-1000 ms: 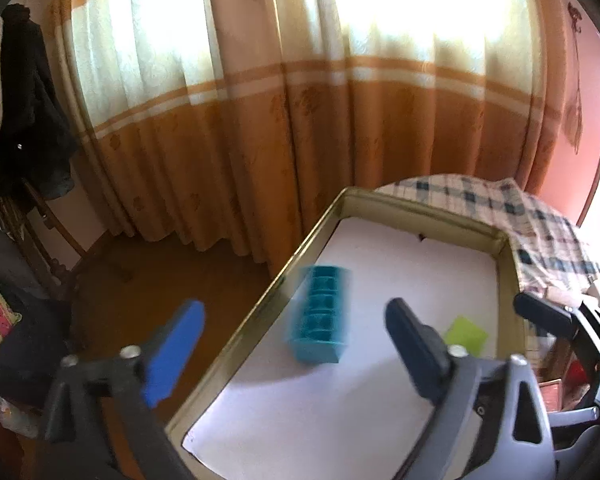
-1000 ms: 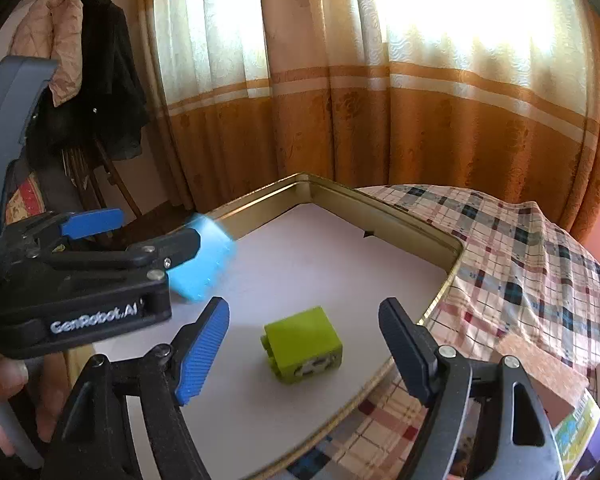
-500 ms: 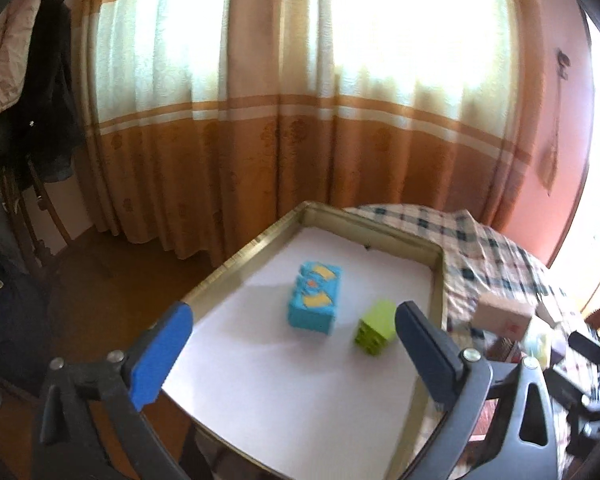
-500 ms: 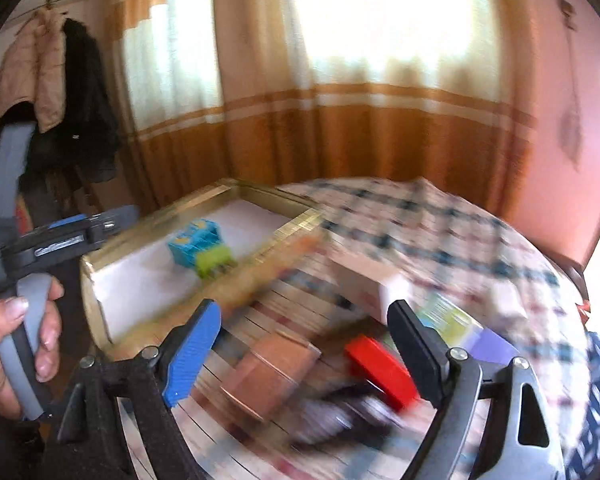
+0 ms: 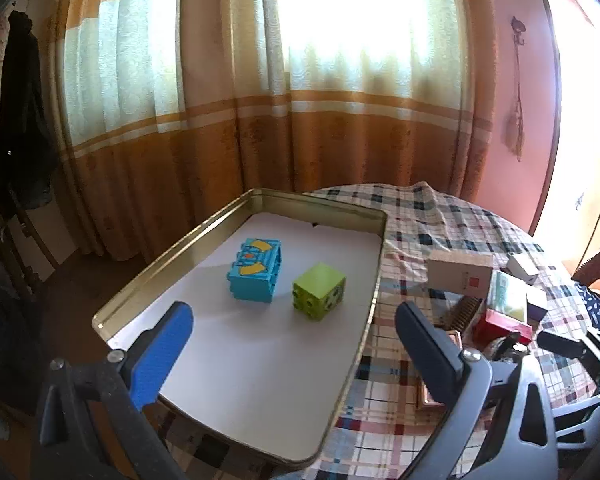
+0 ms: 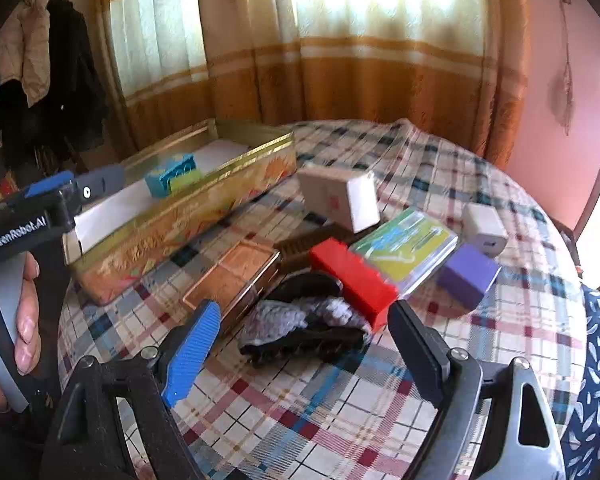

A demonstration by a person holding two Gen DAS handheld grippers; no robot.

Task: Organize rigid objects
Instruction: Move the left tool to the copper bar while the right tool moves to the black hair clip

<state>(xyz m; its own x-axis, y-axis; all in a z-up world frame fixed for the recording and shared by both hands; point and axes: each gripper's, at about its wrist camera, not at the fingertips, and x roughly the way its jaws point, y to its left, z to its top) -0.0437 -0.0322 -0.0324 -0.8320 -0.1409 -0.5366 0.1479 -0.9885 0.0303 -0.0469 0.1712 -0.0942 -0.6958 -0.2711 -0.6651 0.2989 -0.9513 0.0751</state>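
Nearest the right wrist camera, the right gripper hangs with its fingers spread wide and nothing between them, over a dark furry clip on the checked tablecloth. A second ago it hovered over the tray with the green block between its fingers; now it has swung out to the loose pile. Just past the clip lie a copper case and a red box (its near end touching the clip), then a clear packet, a purple block, a white box and a small white charger.

On the left, the left gripper is also wide open and empty, low over the tray's near end. It has pulled back since a second ago, when the blue block sat blurred between its fingers. The tray holds both blocks on its white liner: the blue block and the green block stand side by side, close but apart, toward the far half. Beyond hangs the orange curtain.
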